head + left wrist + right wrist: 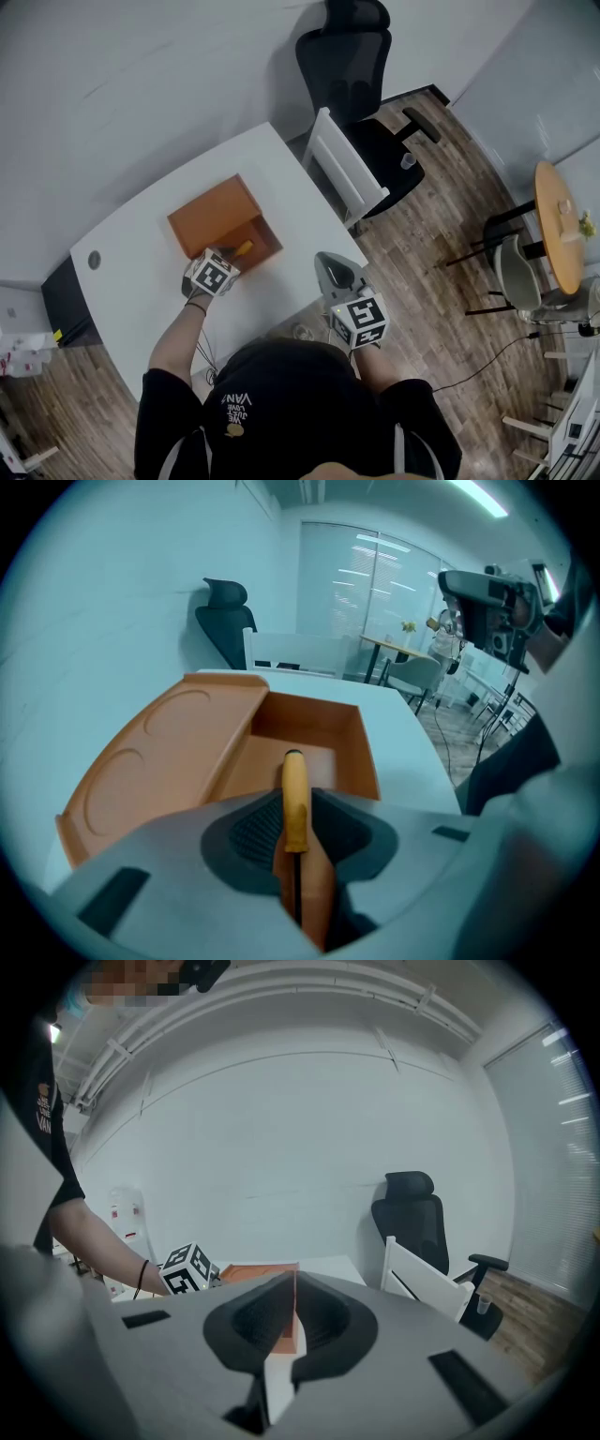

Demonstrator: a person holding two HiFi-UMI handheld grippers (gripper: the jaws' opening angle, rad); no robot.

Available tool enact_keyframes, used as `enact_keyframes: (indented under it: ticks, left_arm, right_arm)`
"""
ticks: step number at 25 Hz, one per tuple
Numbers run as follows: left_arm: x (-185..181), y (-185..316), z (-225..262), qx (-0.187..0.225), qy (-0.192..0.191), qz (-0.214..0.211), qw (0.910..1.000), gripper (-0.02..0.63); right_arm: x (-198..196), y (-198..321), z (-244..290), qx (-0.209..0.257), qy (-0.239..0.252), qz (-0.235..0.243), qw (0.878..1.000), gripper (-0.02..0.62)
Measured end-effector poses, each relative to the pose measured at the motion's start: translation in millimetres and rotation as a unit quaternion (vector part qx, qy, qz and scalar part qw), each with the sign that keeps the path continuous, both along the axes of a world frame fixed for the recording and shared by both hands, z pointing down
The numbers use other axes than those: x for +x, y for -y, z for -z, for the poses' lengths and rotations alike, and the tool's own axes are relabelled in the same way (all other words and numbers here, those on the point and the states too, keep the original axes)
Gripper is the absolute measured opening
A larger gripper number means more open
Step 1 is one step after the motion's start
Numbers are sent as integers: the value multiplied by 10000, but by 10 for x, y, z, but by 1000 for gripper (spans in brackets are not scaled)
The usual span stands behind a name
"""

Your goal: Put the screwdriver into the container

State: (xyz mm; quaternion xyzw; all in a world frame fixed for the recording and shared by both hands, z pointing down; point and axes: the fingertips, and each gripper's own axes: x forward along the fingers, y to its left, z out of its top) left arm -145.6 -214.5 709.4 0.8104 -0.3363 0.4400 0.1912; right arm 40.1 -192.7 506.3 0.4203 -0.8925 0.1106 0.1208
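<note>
Two grippers were in view.

Left gripper [296, 829]: jaws part-way apart and closed on the screwdriver [294, 785], with the pads against the yellow handle as far as its view showed. The shaft ran back between the jaws and the handle end stuck out ahead.

Right gripper [292, 1288]: jaws together, nothing between them, idle at the near right edge of the desk [131, 281].

Just beyond the left gripper sat the orange container [314, 722], open. The handle end hung over its compartment, past the near wall. The lid [159, 761] lay flat to the left.

Judged step: placing, at the point of release.

Next move, as I read it: lower the handle inside the walls, then part the jaws so the screwdriver drops clear rather than across the rim.
</note>
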Motion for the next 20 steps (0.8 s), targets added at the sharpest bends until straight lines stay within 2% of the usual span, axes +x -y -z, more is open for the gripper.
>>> enact_keyframes:
  ticks: [5,10,20]
  left_arm:
    - [-27,15,193,211,-193,246,9993,50]
    - [-96,58,389,589,-395,547,9960,24]
    - [-115,3,964,1444,-958,1013,9796,15]
  right_arm:
    - [-40,5,44,65,26,83,9999,12]
    - [-111,-2,47,90,56,209,9997,12]
    - [-324,-17,88,146,33,617,9980,12]
